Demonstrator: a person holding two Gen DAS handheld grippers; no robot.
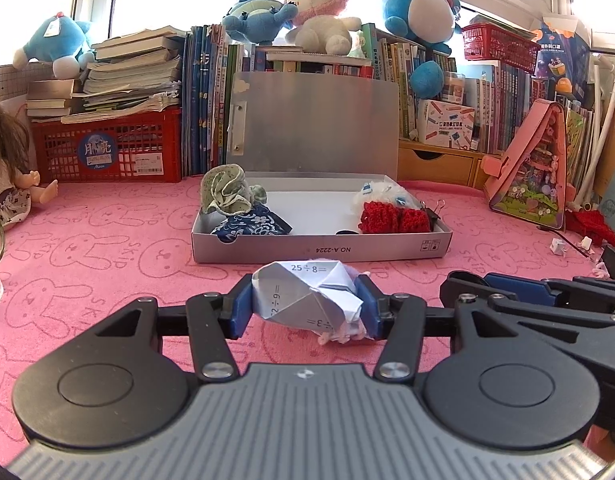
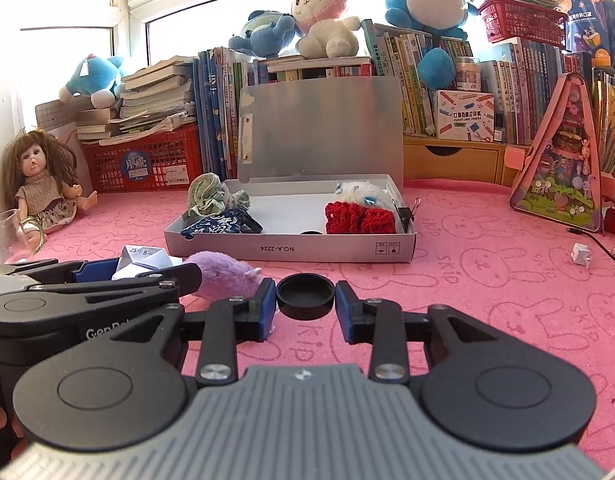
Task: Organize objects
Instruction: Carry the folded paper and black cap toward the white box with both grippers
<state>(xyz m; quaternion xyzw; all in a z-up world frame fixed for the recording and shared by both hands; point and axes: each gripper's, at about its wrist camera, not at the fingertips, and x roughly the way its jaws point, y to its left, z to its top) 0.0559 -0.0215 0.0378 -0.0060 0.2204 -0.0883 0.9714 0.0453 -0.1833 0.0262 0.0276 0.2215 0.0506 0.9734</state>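
Observation:
My left gripper is shut on a folded paper piece printed with sums, just in front of the open grey box. A pale purple plush toy lies under and beside the paper. My right gripper has its pads around a black round cap on the pink cloth; small gaps show on both sides, so the jaws look open. The box holds a green cloth item, a blue patterned pouch, a red knitted piece and a white fluffy toy.
A pink rabbit-print cloth covers the table. A red crate with books, a doll, a glass, a pink triangular case, a small paper piece, and rows of books with plush toys stand around.

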